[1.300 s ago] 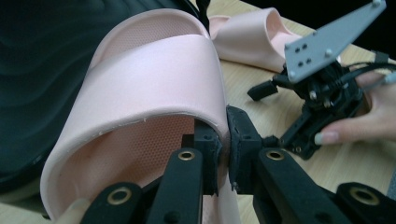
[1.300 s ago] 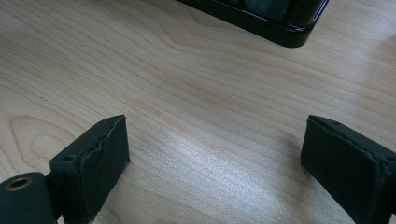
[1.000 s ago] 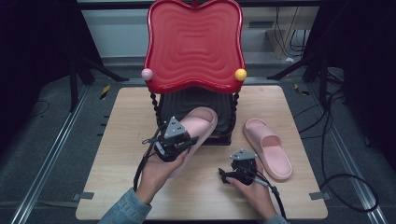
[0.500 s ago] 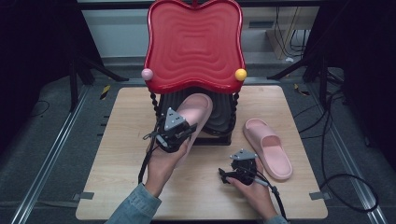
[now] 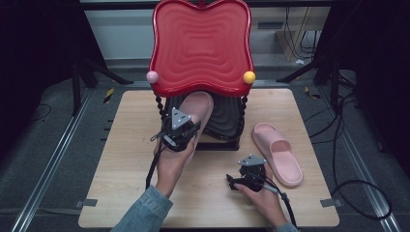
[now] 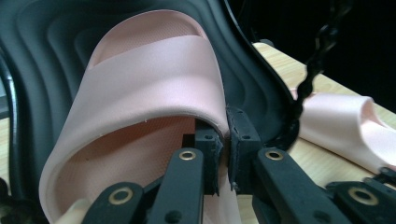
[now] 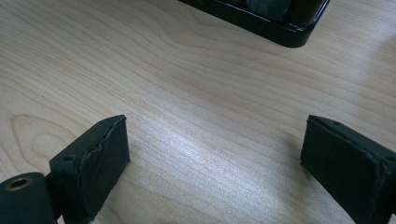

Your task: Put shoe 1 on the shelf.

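My left gripper is shut on the edge of a pink slipper, its black pads pinching the strap's rim. That slipper lies toe-first on the black lower shelf under the red wavy tray top of a small rack. A second pink slipper lies flat on the wooden table to the right of the rack. My right gripper rests low on the table in front, open, with bare wood between its pads.
The rack has twisted black posts and a pink ball and a yellow ball at its top's corners. Its black base edge lies just ahead of the right gripper. Cables and dark tripod legs surround the table.
My left hand has pushed the held slipper farther forward, deeper under the red top onto the black shelf. The right hand and the other slipper have stayed put.
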